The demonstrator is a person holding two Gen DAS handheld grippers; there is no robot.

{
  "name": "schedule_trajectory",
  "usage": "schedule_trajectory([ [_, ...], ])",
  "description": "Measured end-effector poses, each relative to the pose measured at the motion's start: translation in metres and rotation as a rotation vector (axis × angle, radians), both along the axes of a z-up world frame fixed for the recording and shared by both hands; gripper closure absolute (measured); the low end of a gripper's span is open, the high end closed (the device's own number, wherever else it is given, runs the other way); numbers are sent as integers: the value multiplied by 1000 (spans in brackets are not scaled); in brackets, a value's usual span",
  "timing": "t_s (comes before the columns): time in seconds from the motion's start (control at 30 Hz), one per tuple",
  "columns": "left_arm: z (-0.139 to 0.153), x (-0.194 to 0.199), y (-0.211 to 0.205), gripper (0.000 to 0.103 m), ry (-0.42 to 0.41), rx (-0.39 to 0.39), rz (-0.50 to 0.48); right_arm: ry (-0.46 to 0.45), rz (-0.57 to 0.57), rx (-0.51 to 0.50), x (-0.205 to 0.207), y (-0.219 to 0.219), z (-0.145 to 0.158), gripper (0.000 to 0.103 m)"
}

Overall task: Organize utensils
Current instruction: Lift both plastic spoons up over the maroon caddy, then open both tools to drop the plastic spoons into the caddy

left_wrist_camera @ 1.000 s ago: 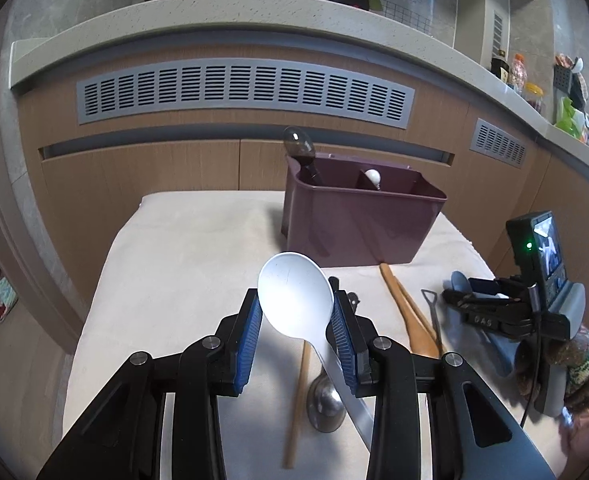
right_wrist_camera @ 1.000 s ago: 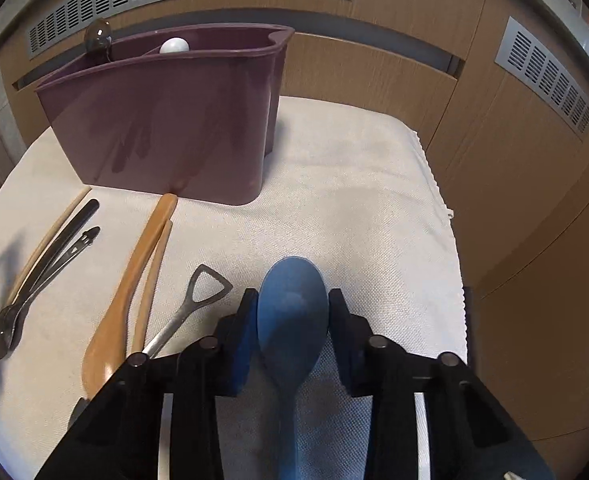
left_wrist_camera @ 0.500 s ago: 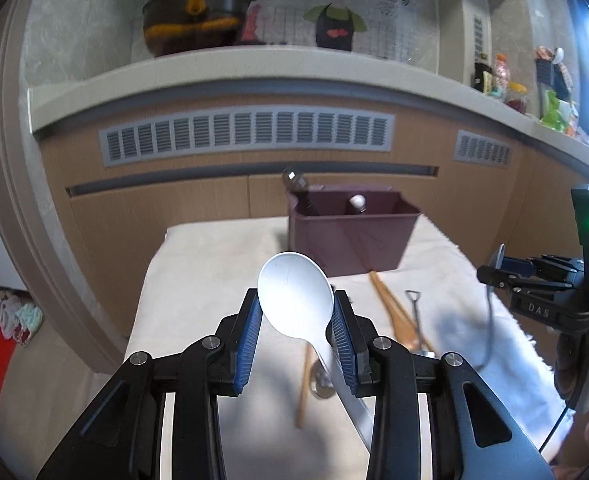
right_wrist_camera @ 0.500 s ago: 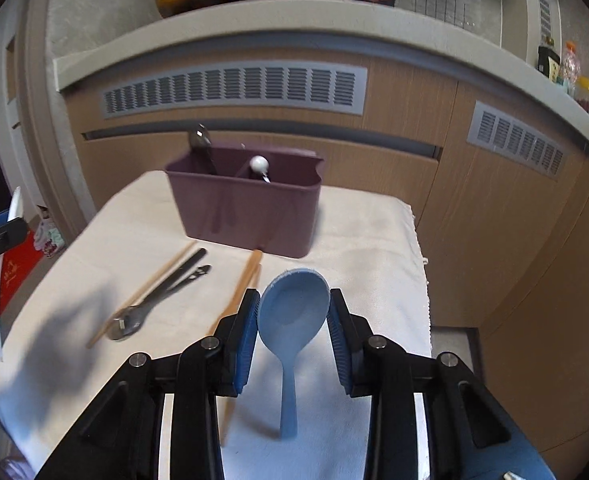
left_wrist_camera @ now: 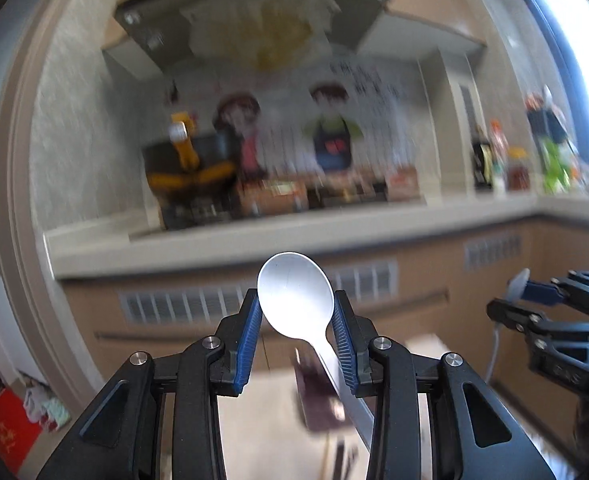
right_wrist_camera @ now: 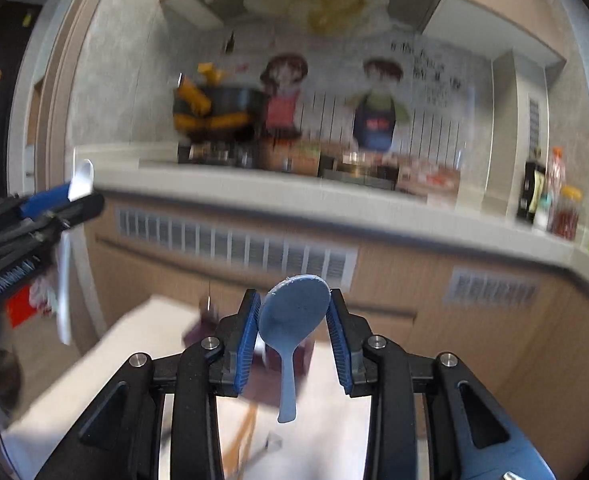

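Note:
My left gripper (left_wrist_camera: 296,312) is shut on the bowl of a white spoon (left_wrist_camera: 294,296), whose handle slants down to the right. My right gripper (right_wrist_camera: 294,316) is shut on the bowl of a blue spoon (right_wrist_camera: 292,316), with its handle hanging straight down. Both are held high above the table. The maroon utensil box (left_wrist_camera: 316,404) shows blurred low between the left fingers, and the same box (right_wrist_camera: 290,354) sits behind the blue spoon. Across the views, the right gripper (left_wrist_camera: 522,296) shows at the right edge and the left gripper (right_wrist_camera: 80,196) at the left edge.
A white cloth-covered table (right_wrist_camera: 142,352) lies below, with wooden utensils (right_wrist_camera: 244,432) blurred on it. Behind runs a kitchen counter (left_wrist_camera: 294,232) with vented wooden panels, a pot (left_wrist_camera: 190,176) and bottles (left_wrist_camera: 498,164). A red box (left_wrist_camera: 6,428) sits on the floor at the left.
Both grippers rose well above the table and tilted up toward level, each still holding its spoon. The box and table dropped to the bottom of both views, and the counter and wall came into sight.

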State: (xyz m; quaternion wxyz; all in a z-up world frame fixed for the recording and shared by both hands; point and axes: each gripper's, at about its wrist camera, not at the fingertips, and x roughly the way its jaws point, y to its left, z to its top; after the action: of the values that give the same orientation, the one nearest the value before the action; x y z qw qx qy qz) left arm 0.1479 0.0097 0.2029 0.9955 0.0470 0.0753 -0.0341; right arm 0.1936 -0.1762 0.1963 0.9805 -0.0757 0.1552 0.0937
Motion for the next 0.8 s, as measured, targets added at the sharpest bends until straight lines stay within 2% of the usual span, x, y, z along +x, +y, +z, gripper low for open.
schedule_trajectory([
  [0.07, 9, 16, -2, 66, -60, -7, 17, -12, 4, 22, 19, 0, 12, 72],
  [0.2, 3, 59, -5, 66, -80, -6, -10, -8, -19, 13, 55, 7, 10, 72],
  [0.33, -26, 110, -10, 66, -1, 28, -5, 36, -19, 0, 93, 16, -11, 72],
  [0.47, -55, 152, -10, 66, 67, 5, -16, 98, -12, 1, 127, 23, -39, 72],
  [0.63, -93, 188, -8, 66, 132, -19, -5, 155, -20, -21, 156, 26, -75, 72],
  [0.8, -132, 206, -12, 66, 194, -29, -40, 236, -9, -28, 175, 29, -112, 72],
])
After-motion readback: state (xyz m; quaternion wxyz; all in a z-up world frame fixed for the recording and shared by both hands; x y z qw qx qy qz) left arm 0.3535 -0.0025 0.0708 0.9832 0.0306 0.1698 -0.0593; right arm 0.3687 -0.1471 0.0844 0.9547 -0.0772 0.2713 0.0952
